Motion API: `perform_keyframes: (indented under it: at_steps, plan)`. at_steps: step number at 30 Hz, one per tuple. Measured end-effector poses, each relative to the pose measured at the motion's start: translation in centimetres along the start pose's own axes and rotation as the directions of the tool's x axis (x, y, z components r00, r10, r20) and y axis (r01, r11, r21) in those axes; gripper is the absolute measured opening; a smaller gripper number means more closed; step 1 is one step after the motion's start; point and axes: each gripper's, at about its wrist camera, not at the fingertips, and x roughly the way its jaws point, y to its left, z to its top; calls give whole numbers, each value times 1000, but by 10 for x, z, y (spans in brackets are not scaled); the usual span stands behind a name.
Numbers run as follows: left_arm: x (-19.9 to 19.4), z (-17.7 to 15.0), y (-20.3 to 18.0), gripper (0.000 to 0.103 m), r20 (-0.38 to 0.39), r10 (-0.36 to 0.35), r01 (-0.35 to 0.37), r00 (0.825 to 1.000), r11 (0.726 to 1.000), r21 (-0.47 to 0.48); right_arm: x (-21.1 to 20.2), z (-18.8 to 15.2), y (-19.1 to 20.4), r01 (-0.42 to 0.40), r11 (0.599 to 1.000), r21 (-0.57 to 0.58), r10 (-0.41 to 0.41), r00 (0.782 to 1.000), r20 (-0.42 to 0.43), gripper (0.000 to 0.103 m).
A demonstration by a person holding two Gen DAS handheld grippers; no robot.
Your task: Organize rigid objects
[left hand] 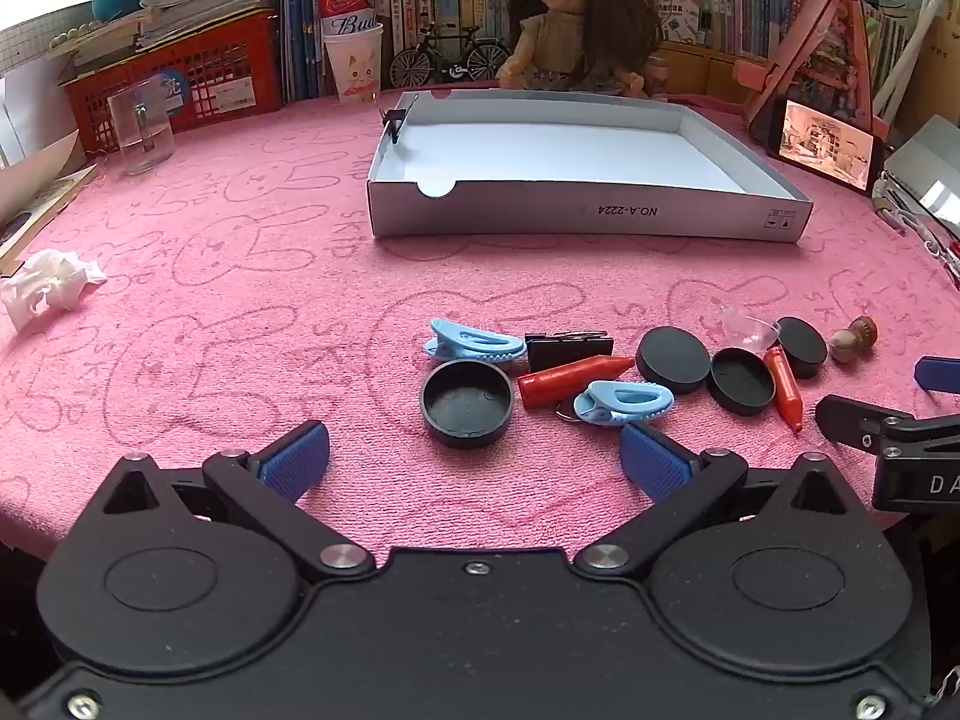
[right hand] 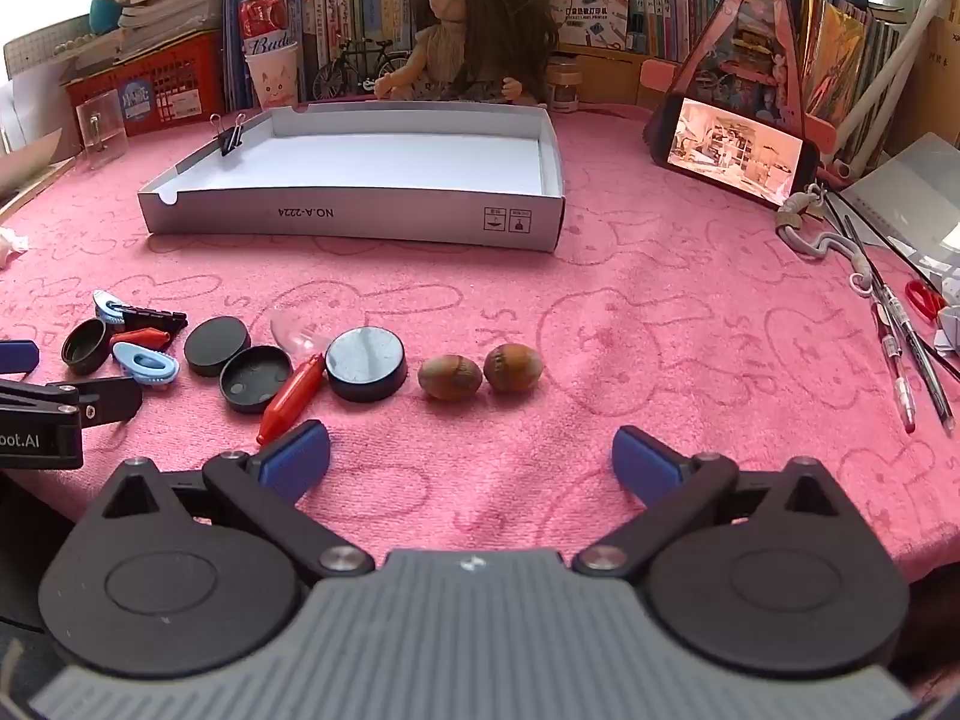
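Nothing has gone into the white cardboard box yet apart from a black binder clip pinched on its left rim, so the sorting looks to be at its very start. Both tools hover low over the pink towel covering the bench, tilted down toward the clutter: the left hand-held gripper has its blue pads spread wide with nothing between them, and the right hand-held gripper is likewise wide open and empty. The loose pieces lie in a row near the front edge, well apart from the box: an upturned black cap just ahead of the left tool, two light blue clips, a black binder clip beside them, a red crayon, more black caps, a second red crayon, and two brown nuts, probably hazelnuts, though the fisheye view leaves that unsure. The next move likely calls for the left tool to drop over the upturned cap, close on its rim, and carry it to the box, while the right could take the nuts, which may roll under a careless pinch.
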Motion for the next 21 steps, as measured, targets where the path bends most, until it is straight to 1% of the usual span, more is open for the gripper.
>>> perform_keyframes:
  at_steps: [21]
  plan:
    - [0,0,0,103,0,-1,1,1000,1000,-1,-1,0,1,2,1000,4,-2,1000,-1,103]
